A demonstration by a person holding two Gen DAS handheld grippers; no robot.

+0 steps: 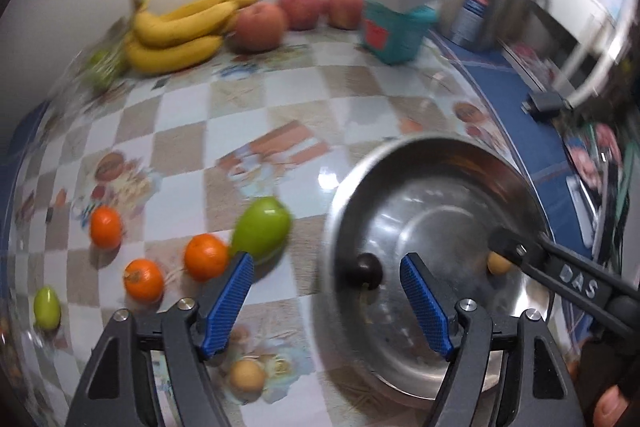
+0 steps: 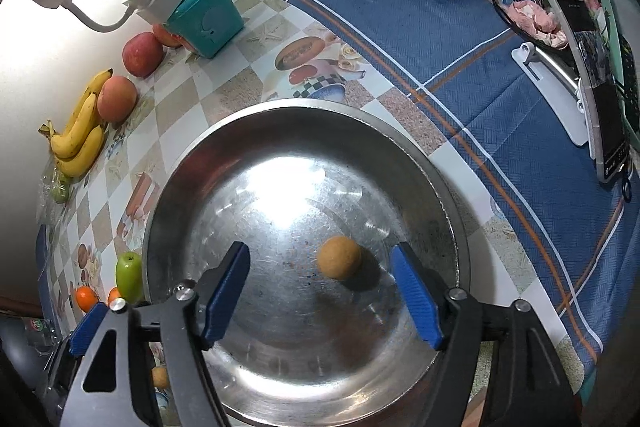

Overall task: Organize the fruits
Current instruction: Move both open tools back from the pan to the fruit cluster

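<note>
Right wrist view gives me my right claw [image 2: 320,291] apart above the steel bowl [image 2: 400,143], a tan fruit [image 2: 339,258] lying inside; my left claw [image 1: 326,301] gapes empty over a dark fruit [image 1: 366,269] in the bowl's left side.

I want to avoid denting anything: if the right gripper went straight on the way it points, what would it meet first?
Probably the bare floor of the steel bowl: the right gripper hangs open over it, and the small tan fruit lies slightly right of centre. Depth is unclear.
</note>
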